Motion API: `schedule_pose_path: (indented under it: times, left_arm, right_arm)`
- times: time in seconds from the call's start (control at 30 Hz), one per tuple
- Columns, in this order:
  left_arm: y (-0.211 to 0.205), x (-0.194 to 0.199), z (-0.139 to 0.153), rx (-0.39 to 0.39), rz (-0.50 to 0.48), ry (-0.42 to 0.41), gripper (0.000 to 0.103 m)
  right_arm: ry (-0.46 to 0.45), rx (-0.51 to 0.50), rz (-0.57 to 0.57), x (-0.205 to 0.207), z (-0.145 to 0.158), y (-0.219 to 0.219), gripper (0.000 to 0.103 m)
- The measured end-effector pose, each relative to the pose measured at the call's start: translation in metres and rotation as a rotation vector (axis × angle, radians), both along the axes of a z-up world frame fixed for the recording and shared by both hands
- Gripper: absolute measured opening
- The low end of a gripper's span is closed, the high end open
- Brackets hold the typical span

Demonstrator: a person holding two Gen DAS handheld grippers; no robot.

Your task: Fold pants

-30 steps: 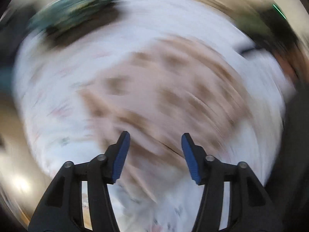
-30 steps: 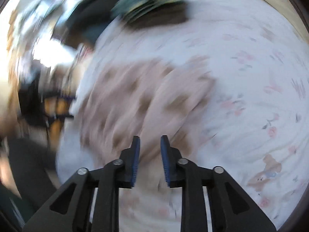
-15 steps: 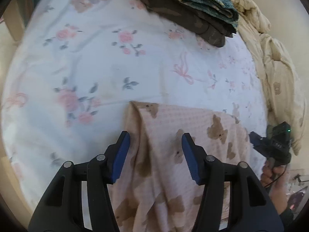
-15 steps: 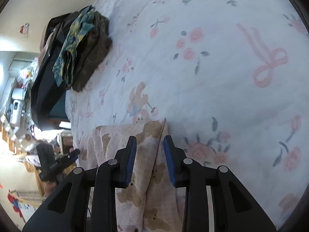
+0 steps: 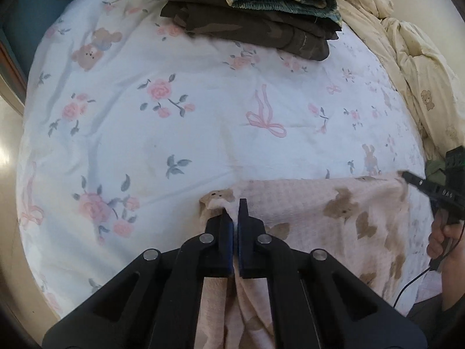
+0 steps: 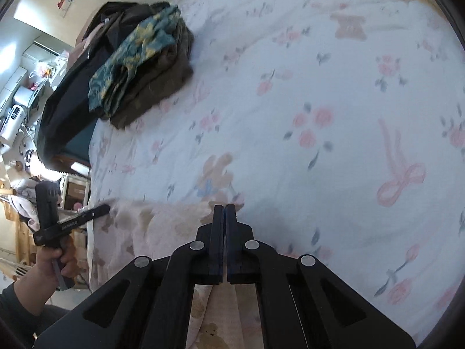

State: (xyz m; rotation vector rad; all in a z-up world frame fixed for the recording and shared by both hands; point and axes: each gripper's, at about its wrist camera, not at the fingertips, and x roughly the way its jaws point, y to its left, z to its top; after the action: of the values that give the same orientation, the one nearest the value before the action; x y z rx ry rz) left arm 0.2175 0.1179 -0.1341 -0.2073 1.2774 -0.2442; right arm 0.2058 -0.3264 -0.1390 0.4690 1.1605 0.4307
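Observation:
Pink pants with brown bears (image 5: 319,212) lie on the near part of the bed, their top edge stretched straight between my two grippers. My left gripper (image 5: 234,208) is closing on the edge's left corner, and its pads press on the cloth. In the right wrist view the same pants (image 6: 162,224) run off to the left. There my right gripper (image 6: 224,207) is closing on the right corner, with cloth pinched between its pads. Each view shows the other gripper at the far corner, the right gripper (image 5: 407,176) and the left gripper (image 6: 101,210), each held by a hand.
The floral bedsheet (image 5: 145,116) spreads ahead of the pants. A stack of folded dark brown and teal clothes (image 5: 250,17) sits at the far side. A cream quilt (image 5: 407,58) is bunched on the right. A black bag (image 6: 66,101) and room clutter lie beyond the bed's edge.
Both grippers came down to the pants' top edge and went from open to shut on its two corners. The edge is now pulled straight between them.

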Motion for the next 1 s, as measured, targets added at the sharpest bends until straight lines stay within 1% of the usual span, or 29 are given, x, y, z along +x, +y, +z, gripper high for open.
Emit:
schedule_pose_path:
  times: [0.1, 0.13, 0.17, 0.2, 0.23, 0.27, 0.3, 0.33, 0.37, 0.4, 0.47, 0.5, 0.53, 0.57, 0.6, 0.63, 0.7, 0.77, 0.87, 0.93, 1.0]
  left_arm:
    - [-0.001, 0.002, 0.0, 0.042, 0.002, -0.007, 0.001]
    - [-0.002, 0.002, 0.0, 0.06, -0.001, -0.015, 0.001]
    - [-0.005, 0.002, 0.001, 0.093, -0.012, -0.033, 0.005]
    - [-0.006, 0.001, 0.002, 0.104, -0.011, -0.041, 0.005]
    - [-0.006, 0.001, 0.002, 0.093, -0.006, -0.031, 0.005]
    - [-0.005, 0.0, 0.003, 0.078, -0.005, -0.017, 0.007]
    - [-0.004, -0.001, 0.005, 0.06, 0.002, -0.011, 0.014]
    - [-0.003, -0.003, 0.009, 0.037, 0.009, -0.015, 0.019]
    - [-0.004, -0.007, 0.016, 0.028, 0.014, -0.022, 0.028]
    - [-0.004, -0.011, 0.022, 0.028, 0.022, -0.023, 0.033]
    - [-0.005, -0.023, 0.035, 0.013, 0.05, -0.003, 0.036]
    - [-0.007, -0.033, 0.042, 0.014, 0.058, 0.02, 0.036]
    - [-0.008, -0.039, 0.046, 0.007, 0.055, 0.026, 0.036]
    - [-0.011, -0.05, 0.052, 0.001, 0.06, 0.038, 0.036]
    - [-0.014, -0.059, 0.054, -0.006, 0.071, 0.049, 0.036]
    - [-0.015, -0.07, 0.056, -0.032, 0.084, 0.062, 0.036]
    - [-0.02, -0.093, 0.053, -0.074, 0.119, 0.106, 0.036]
    - [-0.024, -0.116, 0.046, -0.111, 0.146, 0.126, 0.036]
    - [-0.033, -0.136, 0.031, -0.136, 0.175, 0.168, 0.036]
    - [-0.039, -0.147, 0.02, -0.165, 0.184, 0.195, 0.036]
    - [-0.044, -0.151, 0.017, -0.169, 0.188, 0.19, 0.034]
  right_arm:
    - [-0.018, -0.035, 0.011, 0.006, -0.003, 0.004, 0.0]
    - [-0.03, -0.062, 0.011, 0.007, -0.004, 0.006, 0.0]
    - [-0.039, -0.099, 0.008, 0.006, -0.005, 0.008, 0.0]
    - [-0.033, -0.145, 0.001, 0.007, -0.008, 0.01, 0.0]
    - [-0.025, -0.155, -0.001, 0.007, -0.01, 0.011, 0.0]
    - [-0.014, -0.14, -0.006, 0.007, -0.01, 0.009, 0.006]
    - [0.006, -0.102, -0.013, 0.006, -0.009, 0.006, 0.006]
    - [0.023, -0.065, -0.021, 0.005, -0.006, 0.002, 0.006]
    - [0.024, -0.042, -0.028, 0.003, 0.0, -0.001, 0.006]
    - [0.019, -0.013, -0.034, -0.002, 0.01, -0.005, 0.007]
    - [0.028, 0.02, -0.04, -0.011, 0.023, -0.007, 0.01]
    - [0.044, 0.049, -0.038, -0.018, 0.033, -0.006, 0.014]
    - [0.056, 0.061, -0.032, -0.024, 0.038, -0.004, 0.017]
    - [0.066, 0.073, -0.028, -0.031, 0.043, -0.001, 0.027]
    - [0.08, 0.096, -0.032, -0.041, 0.046, 0.001, 0.039]
    - [0.093, 0.116, -0.043, -0.055, 0.048, 0.003, 0.043]
    - [0.126, 0.135, -0.069, -0.082, 0.043, 0.007, 0.043]
    - [0.166, 0.138, -0.092, -0.105, 0.033, 0.011, 0.042]
    - [0.218, 0.165, -0.094, -0.128, 0.016, 0.02, 0.039]
    - [0.236, 0.152, -0.085, -0.138, 0.006, 0.03, 0.039]
    - [0.237, 0.114, -0.068, -0.141, -0.001, 0.04, 0.039]
